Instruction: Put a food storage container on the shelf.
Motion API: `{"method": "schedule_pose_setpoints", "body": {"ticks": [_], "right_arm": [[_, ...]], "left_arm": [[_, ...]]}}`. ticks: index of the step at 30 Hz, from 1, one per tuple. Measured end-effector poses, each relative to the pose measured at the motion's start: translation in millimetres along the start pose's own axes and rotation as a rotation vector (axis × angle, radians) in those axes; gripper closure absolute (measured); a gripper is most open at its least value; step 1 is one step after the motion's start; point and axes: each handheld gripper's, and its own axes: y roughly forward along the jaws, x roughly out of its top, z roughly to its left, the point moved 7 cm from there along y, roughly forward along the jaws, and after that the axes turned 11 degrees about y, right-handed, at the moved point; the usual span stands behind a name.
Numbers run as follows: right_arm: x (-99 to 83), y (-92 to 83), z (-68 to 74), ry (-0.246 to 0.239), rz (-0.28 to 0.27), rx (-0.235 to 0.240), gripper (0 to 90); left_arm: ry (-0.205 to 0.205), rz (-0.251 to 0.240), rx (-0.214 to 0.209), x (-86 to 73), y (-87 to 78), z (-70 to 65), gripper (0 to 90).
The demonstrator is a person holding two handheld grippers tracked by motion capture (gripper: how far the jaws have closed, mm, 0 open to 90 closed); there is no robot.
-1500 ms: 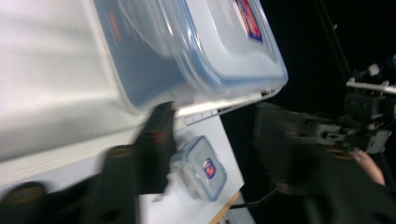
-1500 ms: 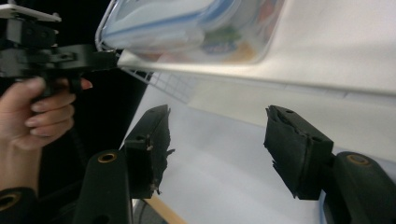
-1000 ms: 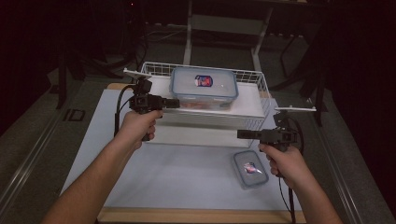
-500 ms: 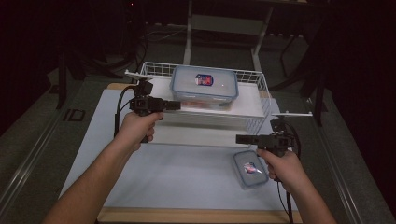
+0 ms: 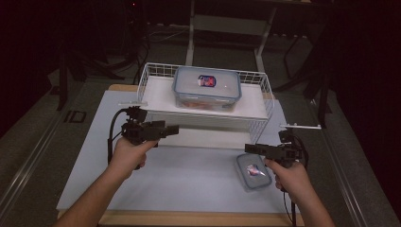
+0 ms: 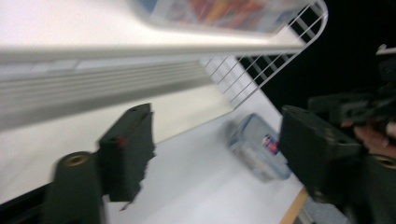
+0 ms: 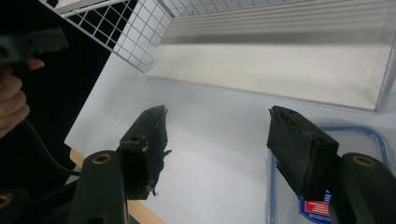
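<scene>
Now my left gripper (image 5: 172, 129) has just opened its jaws, empty; my right gripper (image 5: 250, 148) hangs jaws apart over the small container (image 5: 253, 171) at the table's (image 5: 189, 175) near right. Risk: one pad lands on the slick lid, so it skids toward the edge.

White table (image 5: 189, 175) with wooden edge, white wire rack (image 5: 257, 124) at its back, small lidded container (image 5: 254, 171) front right

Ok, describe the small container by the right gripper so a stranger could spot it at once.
Start at the white wire basket at the table's far side. Come toward the near right corner, beside the right gripper: there lies the small clear plastic container with a blue-rimmed lid. Its twin is larger and sits on the basket.
</scene>
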Motion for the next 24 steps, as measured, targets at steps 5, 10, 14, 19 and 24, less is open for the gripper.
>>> {"method": "schedule_pose_setpoints", "body": {"ticks": [5,10,14,19,24], "right_arm": [[-8.2,-0.8,-15.2,-0.015,-0.039,0.003,35.0],[-19.5,1.2,-30.6,-0.016,-0.066,-0.004,34.0],[-27.7,2.3,-40.6,-0.04,-0.108,-0.027,33.5],[-38.7,5.6,-52.1,-0.024,-0.118,-0.028,31.3],[-48.4,9.6,-65.4,0.012,-0.131,-0.026,31.2]], "left_arm": [[0.092,0.008,0.087,-28.3,-9.5,6.6,15.1],[0.145,0.02,0.135,-53.6,-15.6,11.3,14.8],[0.156,0.016,0.15,-72.9,-17.1,14.8,14.8],[0.167,0.024,0.191,-93.8,-16.9,22.7,14.6],[0.141,0.037,0.209,-116.2,-13.9,33.1,14.4]]}}
